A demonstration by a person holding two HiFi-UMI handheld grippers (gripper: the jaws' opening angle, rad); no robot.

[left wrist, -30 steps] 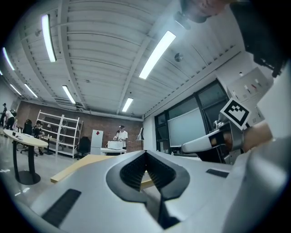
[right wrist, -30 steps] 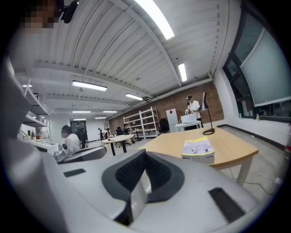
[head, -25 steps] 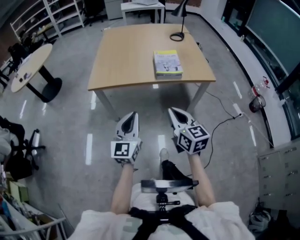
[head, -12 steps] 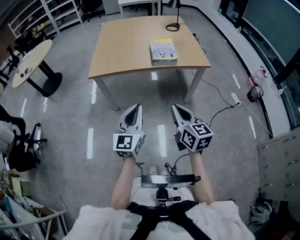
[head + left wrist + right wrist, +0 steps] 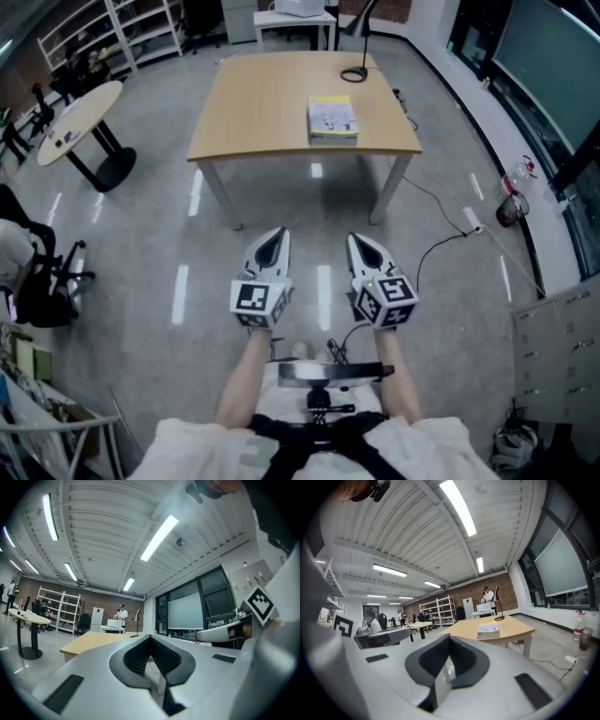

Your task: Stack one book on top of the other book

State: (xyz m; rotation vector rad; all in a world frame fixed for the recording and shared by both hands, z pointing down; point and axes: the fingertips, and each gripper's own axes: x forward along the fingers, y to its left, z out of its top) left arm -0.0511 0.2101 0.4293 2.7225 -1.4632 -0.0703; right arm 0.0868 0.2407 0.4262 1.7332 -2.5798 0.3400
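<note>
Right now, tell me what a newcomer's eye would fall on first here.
The left gripper and right gripper, both shut and empty, hang side by side over the grey floor. Beyond them stands a wooden table with a yellow-topped stack of books on its right half and a black lamp at its far edge.

Lab workroom: wooden table (image 5: 272, 103), metal shelving (image 5: 141, 28), brick wall (image 5: 506, 596), strip lights (image 5: 461, 506).
</note>
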